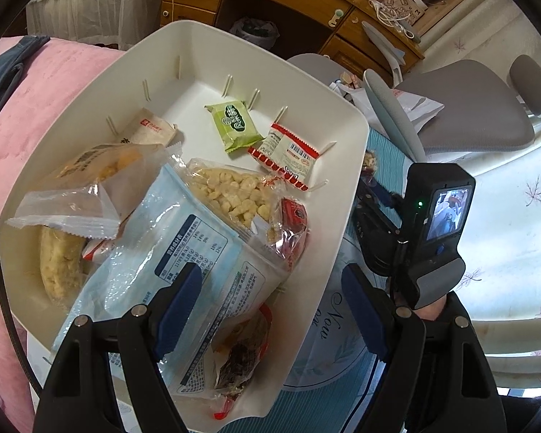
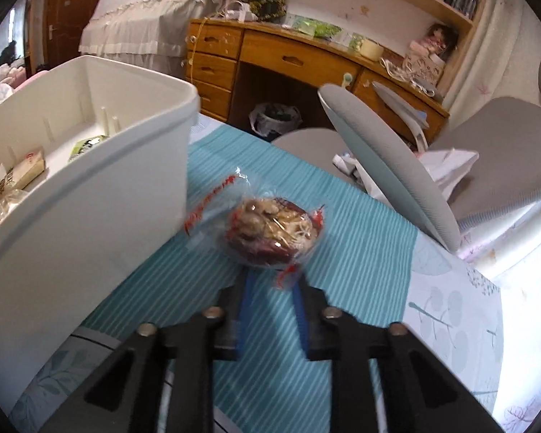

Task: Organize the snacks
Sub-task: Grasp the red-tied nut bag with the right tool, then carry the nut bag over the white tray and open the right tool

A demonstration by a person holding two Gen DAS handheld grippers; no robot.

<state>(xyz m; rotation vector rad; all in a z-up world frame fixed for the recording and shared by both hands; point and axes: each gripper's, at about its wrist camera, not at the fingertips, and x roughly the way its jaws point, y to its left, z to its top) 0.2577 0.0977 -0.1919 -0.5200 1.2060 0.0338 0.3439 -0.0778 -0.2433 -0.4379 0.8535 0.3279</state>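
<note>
A white plastic bin [image 1: 328,238] stands on the teal striped cloth and holds several snack packets: a green one [image 1: 234,126], a red-and-white one [image 1: 288,155], a bag of pale puffs [image 1: 231,195] and a big light-blue packet [image 1: 169,252]. My left gripper [image 1: 268,274] hangs open over the bin's near corner, holding nothing. To the right of the bin [image 2: 90,216], a clear-wrapped dark round snack with nuts [image 2: 270,231] lies on the cloth. My right gripper [image 2: 272,278] has its jaws drawn narrow on the wrapper's near red crimped edge. The right gripper's body [image 1: 432,223] shows beside the bin.
A pink quilt [image 1: 36,108] lies left of the bin. A grey office chair [image 2: 487,151] and its armrest [image 2: 389,166] stand close past the cloth's right edge. A wooden desk [image 2: 288,57] with drawers and a bagged waste bin [image 2: 274,119] under it are behind.
</note>
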